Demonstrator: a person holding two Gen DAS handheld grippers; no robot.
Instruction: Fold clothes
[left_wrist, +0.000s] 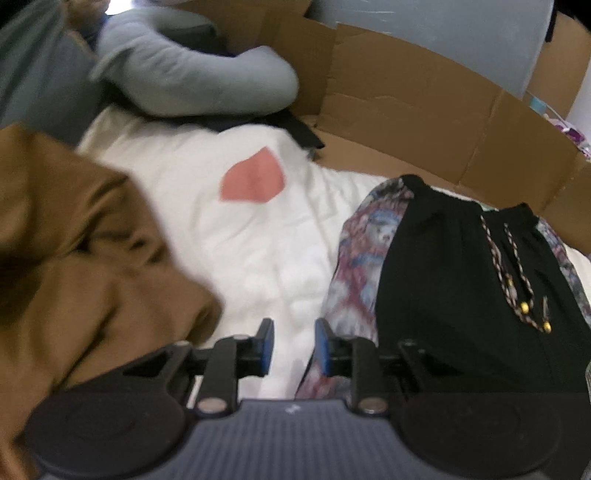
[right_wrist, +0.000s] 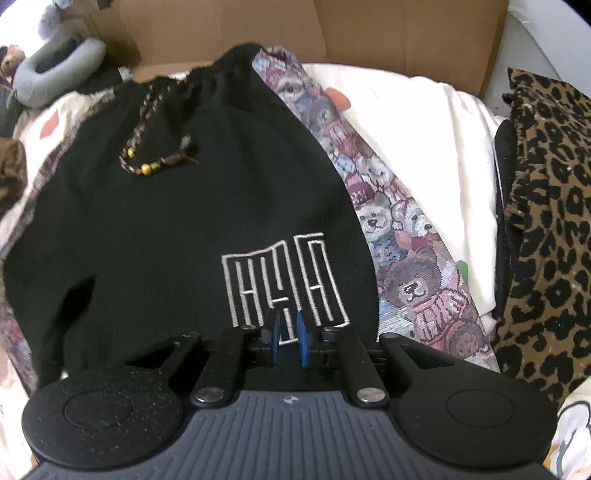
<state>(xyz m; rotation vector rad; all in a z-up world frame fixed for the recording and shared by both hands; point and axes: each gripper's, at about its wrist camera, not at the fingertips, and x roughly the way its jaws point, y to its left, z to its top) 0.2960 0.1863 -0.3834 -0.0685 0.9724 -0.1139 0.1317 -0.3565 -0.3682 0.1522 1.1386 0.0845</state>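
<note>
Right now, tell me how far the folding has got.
Done: nothing looks fully folded. The black pants lie spread flat on the white bedding, drawstring up. In hand: nothing; the left tool is open over the bedding, and the right tool, slightly open, hovers at the pants' logo. Left: the pants, the brown garment and the leopard one.

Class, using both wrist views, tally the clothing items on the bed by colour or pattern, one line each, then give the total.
Black with teddy-bear side panels: 1, the shorts
Brown: 1, the brown garment
Leopard print: 1, the leopard garment
Total: 3
</note>
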